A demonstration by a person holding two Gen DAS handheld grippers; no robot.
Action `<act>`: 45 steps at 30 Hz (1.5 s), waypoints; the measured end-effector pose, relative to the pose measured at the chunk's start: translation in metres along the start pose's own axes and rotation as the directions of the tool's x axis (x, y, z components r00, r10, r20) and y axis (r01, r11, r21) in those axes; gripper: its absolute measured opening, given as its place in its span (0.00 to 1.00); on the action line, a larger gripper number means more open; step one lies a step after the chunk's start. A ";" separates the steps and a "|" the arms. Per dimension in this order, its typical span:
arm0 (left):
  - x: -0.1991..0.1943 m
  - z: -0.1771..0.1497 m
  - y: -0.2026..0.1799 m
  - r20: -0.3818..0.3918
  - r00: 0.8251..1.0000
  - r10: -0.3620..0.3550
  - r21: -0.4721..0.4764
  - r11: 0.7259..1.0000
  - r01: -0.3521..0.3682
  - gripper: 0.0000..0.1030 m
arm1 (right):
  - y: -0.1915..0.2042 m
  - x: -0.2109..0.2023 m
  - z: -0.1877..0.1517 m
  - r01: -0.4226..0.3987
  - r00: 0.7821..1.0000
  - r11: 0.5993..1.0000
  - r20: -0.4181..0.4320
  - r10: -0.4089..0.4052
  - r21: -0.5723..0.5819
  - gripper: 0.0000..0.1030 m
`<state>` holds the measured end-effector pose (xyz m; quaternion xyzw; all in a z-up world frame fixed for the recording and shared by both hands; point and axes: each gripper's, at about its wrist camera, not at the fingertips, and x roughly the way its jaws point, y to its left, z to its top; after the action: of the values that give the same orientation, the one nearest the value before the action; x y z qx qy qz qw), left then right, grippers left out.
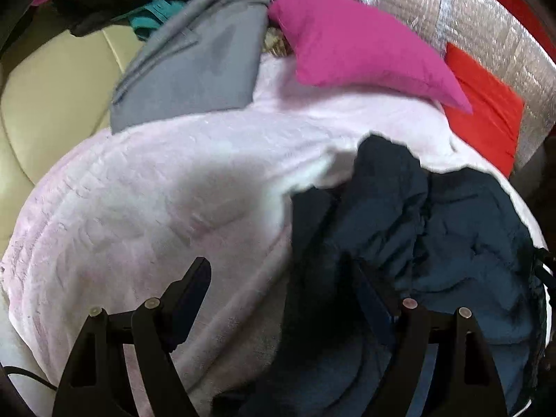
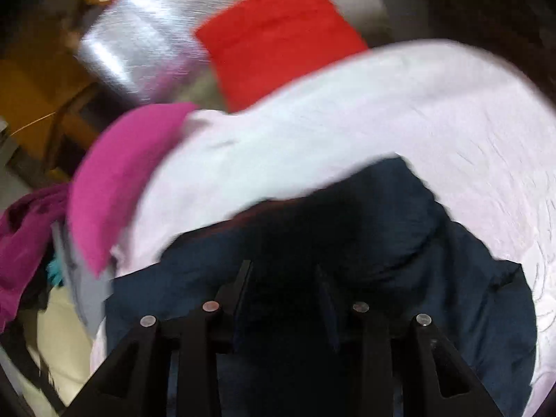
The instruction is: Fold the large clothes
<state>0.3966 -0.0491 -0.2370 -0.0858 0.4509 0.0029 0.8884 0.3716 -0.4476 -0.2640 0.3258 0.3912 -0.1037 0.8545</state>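
- Left tongs (image 1: 288, 278): jaws set wide apart, with nothing pressed between them. One finger hangs over the pale blanket; the other is dark against the garment's edge, and contact there cannot be judged.
- Right tongs (image 2: 283, 278): jaws partly drawn in, directly above the garment. The dark cloth and motion blur hide the pads, so whether they pinch a fold cannot be told.
- Crumpled dark navy padded garment (image 1: 434, 236): the task's thing. It lies bunched at 5 o'clock in the left wrist view and at 6 o'clock in the right wrist view (image 2: 347, 229), resting on the blanket.
- Handling, as a judgement: soft, limp and bulky, of modest weight; the shell looks smooth and may slip. It should sag from any single hold, so a seam, hem or shoulder edge taken at two separated points would serve better than the puffy middle.
- Pale pink plush blanket (image 1: 139, 208): the surface beneath the garment, spread broadly; it may be lifted along by a deep pinch.
- Magenta cushion (image 1: 354, 45): at 1 o'clock in the left view, on the blanket's far edge.
- Folded grey cloth (image 1: 194, 69): at 11 o'clock, beside the cushion.
- Red folded cloth (image 2: 278, 34): at 12 o'clock in the right view, beyond the blanket.
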 end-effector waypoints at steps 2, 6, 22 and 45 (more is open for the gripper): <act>-0.009 0.001 0.007 0.047 0.999 0.005 -0.011 1.000 -0.004 0.81 | 0.036 -0.006 -0.012 -0.082 0.997 0.993 -0.013 0.081 -0.085 0.38; -0.016 0.001 0.011 0.069 0.998 0.001 0.014 1.000 -0.002 0.81 | 0.108 0.011 -0.036 -0.191 0.979 0.959 -0.117 0.170 -0.207 0.38; -0.028 -0.003 -0.012 0.039 0.999 0.022 0.208 0.978 -0.030 0.81 | 0.107 0.042 -0.057 -0.221 0.962 0.971 -0.184 0.202 -0.093 0.39; -0.022 -0.052 -0.006 -0.091 0.994 0.055 0.189 0.981 -0.037 0.81 | -0.110 -0.108 -0.118 -0.146 0.985 0.981 -0.070 0.156 0.129 0.26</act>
<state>0.3417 -0.0612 -0.2485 0.0083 0.4931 -0.0229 0.8696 0.1804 -0.4655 -0.2933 0.4107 0.3920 -0.0493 0.8217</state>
